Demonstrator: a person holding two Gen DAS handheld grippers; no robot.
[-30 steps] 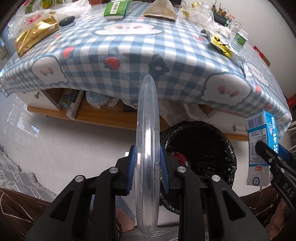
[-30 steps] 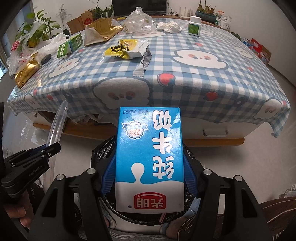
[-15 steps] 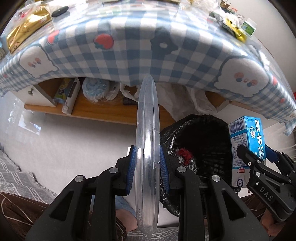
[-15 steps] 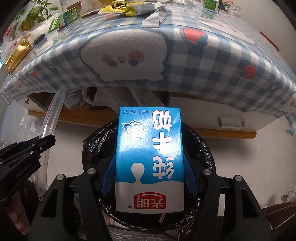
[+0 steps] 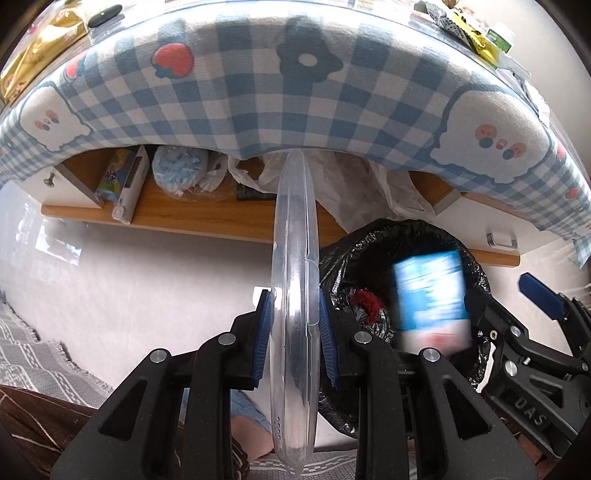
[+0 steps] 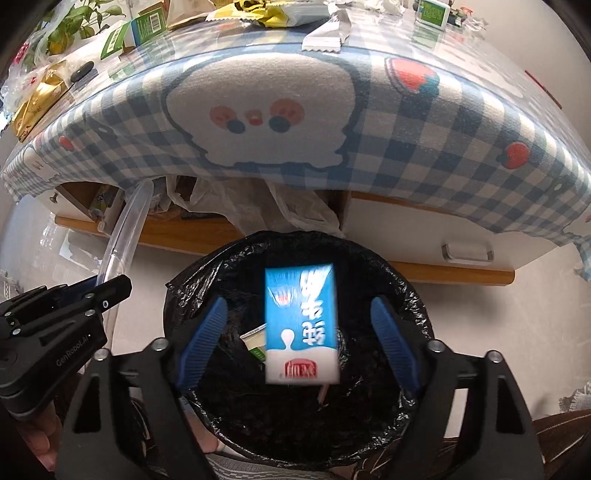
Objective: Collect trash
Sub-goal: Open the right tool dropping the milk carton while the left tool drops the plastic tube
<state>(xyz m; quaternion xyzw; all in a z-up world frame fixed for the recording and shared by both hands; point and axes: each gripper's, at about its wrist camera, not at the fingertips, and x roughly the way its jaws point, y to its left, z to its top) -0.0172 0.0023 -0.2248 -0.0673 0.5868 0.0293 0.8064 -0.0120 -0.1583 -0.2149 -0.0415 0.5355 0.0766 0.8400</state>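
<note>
My left gripper (image 5: pixel 294 317) is shut on a clear plastic lid (image 5: pixel 294 258), held on edge and upright, just left of the black-lined trash bin (image 5: pixel 480 266). A blue and white milk carton (image 6: pixel 301 326) hangs blurred in mid-air inside the mouth of the bin (image 6: pixel 402 284). My right gripper (image 6: pixel 297 317) is above the bin with its jaws opening, wide apart and clear of the carton's sides. The same carton (image 5: pixel 430 299) shows blurred in the left wrist view, over the bin. Other trash lies at the bin's bottom.
A table with a blue checked cloth (image 6: pixel 406 155) stands behind the bin, with wrappers (image 6: pixel 284 13) and boxes (image 6: pixel 146 27) on top. A wooden shelf (image 5: pixel 207 218) under it holds bags and a box. A grey rug (image 5: pixel 33 358) lies at lower left.
The right gripper's jaws have spread and let go of the milk carton, which now drops into the bin. Both grippers came lower toward the bin. The left still grips the lid.
</note>
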